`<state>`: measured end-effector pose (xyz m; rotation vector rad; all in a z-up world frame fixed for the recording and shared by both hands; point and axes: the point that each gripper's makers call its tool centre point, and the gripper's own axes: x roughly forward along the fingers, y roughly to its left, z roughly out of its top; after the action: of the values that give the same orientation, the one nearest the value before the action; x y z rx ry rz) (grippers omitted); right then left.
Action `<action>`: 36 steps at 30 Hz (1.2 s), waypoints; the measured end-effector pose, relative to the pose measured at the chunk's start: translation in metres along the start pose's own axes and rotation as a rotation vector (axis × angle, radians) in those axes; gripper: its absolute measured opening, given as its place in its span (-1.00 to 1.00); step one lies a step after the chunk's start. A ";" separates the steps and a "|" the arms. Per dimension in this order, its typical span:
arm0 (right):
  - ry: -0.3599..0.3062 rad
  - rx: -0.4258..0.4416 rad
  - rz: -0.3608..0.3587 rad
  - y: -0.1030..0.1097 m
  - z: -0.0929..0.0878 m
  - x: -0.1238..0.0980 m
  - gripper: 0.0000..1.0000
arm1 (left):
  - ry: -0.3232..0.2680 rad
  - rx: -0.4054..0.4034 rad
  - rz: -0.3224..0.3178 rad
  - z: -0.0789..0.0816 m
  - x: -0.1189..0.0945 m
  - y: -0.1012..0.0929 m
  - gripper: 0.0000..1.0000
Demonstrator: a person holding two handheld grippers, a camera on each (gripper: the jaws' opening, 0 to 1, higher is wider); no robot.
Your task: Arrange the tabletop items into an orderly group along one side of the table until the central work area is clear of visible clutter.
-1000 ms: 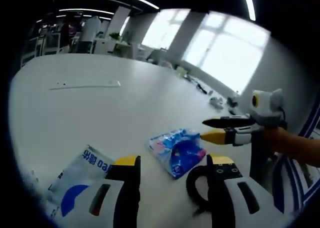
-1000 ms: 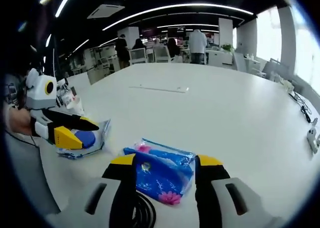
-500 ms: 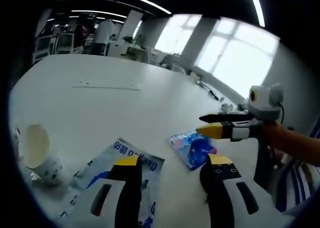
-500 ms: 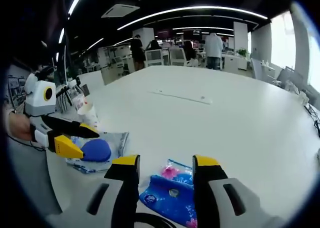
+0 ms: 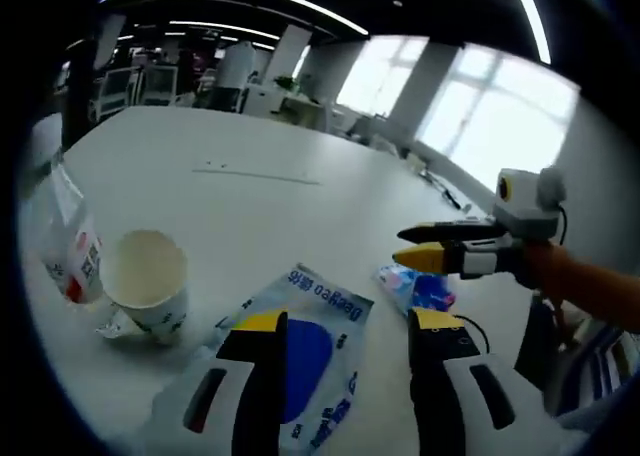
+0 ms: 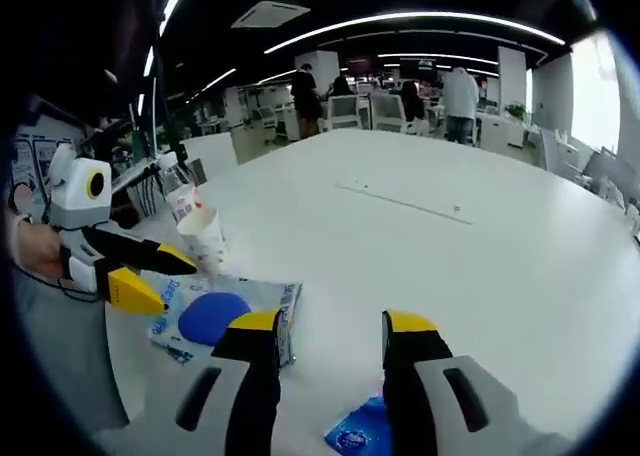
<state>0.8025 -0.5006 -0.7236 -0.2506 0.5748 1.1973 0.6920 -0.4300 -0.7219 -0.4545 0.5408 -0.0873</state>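
Two tools are hovering over a big white desk (image 5: 250, 226). The left tool (image 5: 340, 326) is hanging with its jaws apart above a white and blue packet (image 5: 300, 361) that is lying flat on the desk. A paper cup (image 5: 148, 281) is standing just beside the packet, and a clear bottle (image 5: 72, 246) is standing near the cup. The right tool (image 6: 330, 328) is also spreading its jaws wide, gripping nothing. A small bright blue pouch (image 6: 362, 438) is lying under it.
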 end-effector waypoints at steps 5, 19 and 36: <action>0.009 -0.016 0.030 0.008 0.003 0.013 -0.29 | -0.008 -0.030 0.039 -0.005 -0.011 0.017 -0.09; 0.033 -0.020 0.074 0.029 -0.004 0.028 -0.34 | 0.030 -0.061 0.112 -0.025 -0.044 0.047 -0.11; 0.067 -0.014 0.083 0.041 -0.024 0.030 -0.46 | 0.195 -0.117 0.161 -0.080 -0.065 0.058 -0.18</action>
<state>0.7648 -0.4734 -0.7547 -0.2819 0.6403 1.2773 0.5930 -0.3971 -0.7774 -0.5174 0.7750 0.0548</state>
